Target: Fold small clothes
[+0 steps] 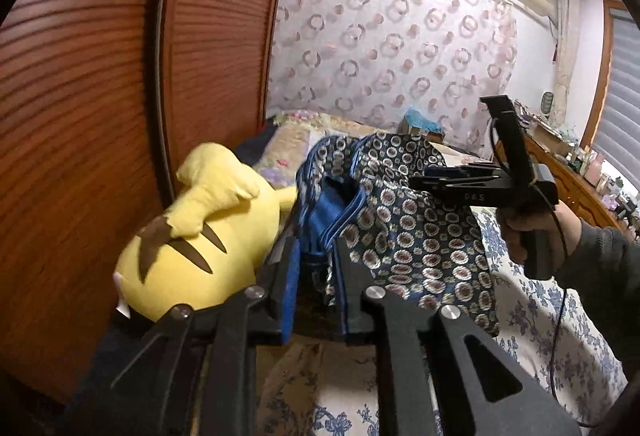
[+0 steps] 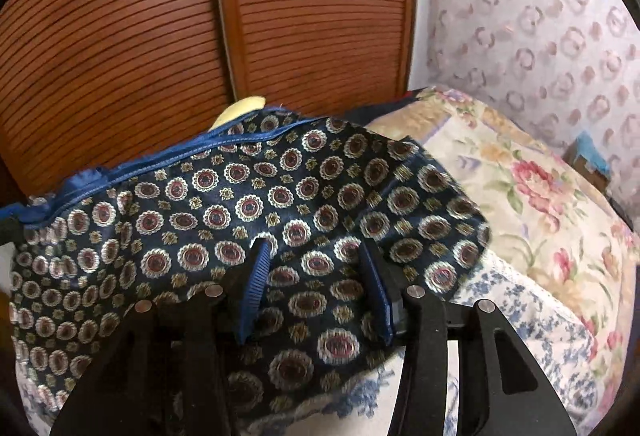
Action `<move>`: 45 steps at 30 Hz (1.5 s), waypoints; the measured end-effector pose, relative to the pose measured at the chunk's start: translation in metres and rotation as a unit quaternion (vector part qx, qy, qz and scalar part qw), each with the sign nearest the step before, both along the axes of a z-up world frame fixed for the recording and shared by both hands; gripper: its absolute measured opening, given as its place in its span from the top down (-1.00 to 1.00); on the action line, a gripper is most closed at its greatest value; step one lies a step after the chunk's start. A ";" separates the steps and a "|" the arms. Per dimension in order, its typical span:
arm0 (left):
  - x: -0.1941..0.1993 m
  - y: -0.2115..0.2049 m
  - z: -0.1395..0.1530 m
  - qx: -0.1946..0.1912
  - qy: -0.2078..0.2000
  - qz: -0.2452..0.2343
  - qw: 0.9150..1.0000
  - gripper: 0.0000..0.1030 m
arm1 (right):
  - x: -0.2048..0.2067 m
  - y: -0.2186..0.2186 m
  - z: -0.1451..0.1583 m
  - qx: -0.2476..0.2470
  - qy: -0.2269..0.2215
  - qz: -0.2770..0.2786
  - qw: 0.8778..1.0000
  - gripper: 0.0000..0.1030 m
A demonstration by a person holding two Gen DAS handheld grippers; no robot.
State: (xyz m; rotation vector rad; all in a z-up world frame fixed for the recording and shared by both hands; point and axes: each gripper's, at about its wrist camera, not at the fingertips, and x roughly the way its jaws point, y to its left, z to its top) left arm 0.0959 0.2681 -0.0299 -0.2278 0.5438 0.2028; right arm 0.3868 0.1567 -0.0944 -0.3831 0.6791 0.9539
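Note:
A dark blue patterned garment (image 1: pixel 412 236) with round medallions and a bright blue lining lies bunched on the bed. My left gripper (image 1: pixel 316 248) is shut on a bunched fold of its blue-lined edge. In the right wrist view the same garment (image 2: pixel 248 204) spreads wide, its blue hem along the top left. My right gripper (image 2: pixel 316 260) is open above the cloth, pads apart, nothing between them. The right gripper (image 1: pixel 444 180) also shows in the left wrist view, held by a hand over the garment's far right part.
A yellow plush toy (image 1: pixel 192 236) lies left of the garment against a brown slatted wardrobe (image 1: pixel 100 96). The bed has a blue-flowered sheet (image 1: pixel 540 316) and a rose-patterned quilt (image 2: pixel 520 188). A patterned curtain (image 1: pixel 392 48) hangs behind; a cluttered wooden dresser (image 1: pixel 580 176) stands right.

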 end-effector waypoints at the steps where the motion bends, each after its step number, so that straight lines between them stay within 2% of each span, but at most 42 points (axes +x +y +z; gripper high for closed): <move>1: -0.002 -0.002 0.003 0.002 -0.003 -0.001 1.000 0.67 | -0.004 -0.005 0.002 0.004 -0.001 -0.003 1.000 0.09; 7: -0.006 -0.028 0.015 0.040 -0.001 0.004 0.999 0.62 | -0.042 -0.058 0.032 0.044 -0.031 -0.040 0.998 0.09; 11: -0.007 -0.049 0.019 0.049 -0.002 -0.010 0.999 0.62 | -0.068 -0.094 0.046 0.056 -0.048 -0.065 0.995 0.08; 21: -0.009 -0.118 0.026 0.067 -0.013 -0.061 0.996 0.60 | -0.129 -0.178 0.057 0.077 -0.071 -0.126 0.987 -0.27; 23: -0.008 -0.132 0.027 0.071 -0.012 -0.066 0.995 0.60 | -0.144 -0.196 0.058 0.077 -0.086 -0.156 0.981 -0.39; 25: -0.008 -0.145 0.027 0.073 -0.012 -0.072 0.995 0.60 | -0.158 -0.212 0.058 0.085 -0.094 -0.171 0.977 -0.40; 30: -0.008 -0.175 0.031 0.087 -0.015 -0.076 0.993 0.60 | -0.190 -0.255 0.063 0.095 -0.106 -0.226 0.964 -0.40; 34: -0.009 -0.194 0.036 0.074 -0.019 -0.098 0.992 0.60 | -0.215 -0.287 0.070 0.109 -0.109 -0.265 0.952 -0.40; 38: -0.013 -0.212 0.048 0.064 -0.031 -0.116 0.991 0.59 | -0.240 -0.315 0.081 0.118 -0.131 -0.302 0.937 -0.40; 45: -0.021 -0.239 0.062 0.086 -0.045 -0.125 0.987 0.59 | -0.268 -0.346 0.087 0.132 -0.147 -0.346 0.917 -0.40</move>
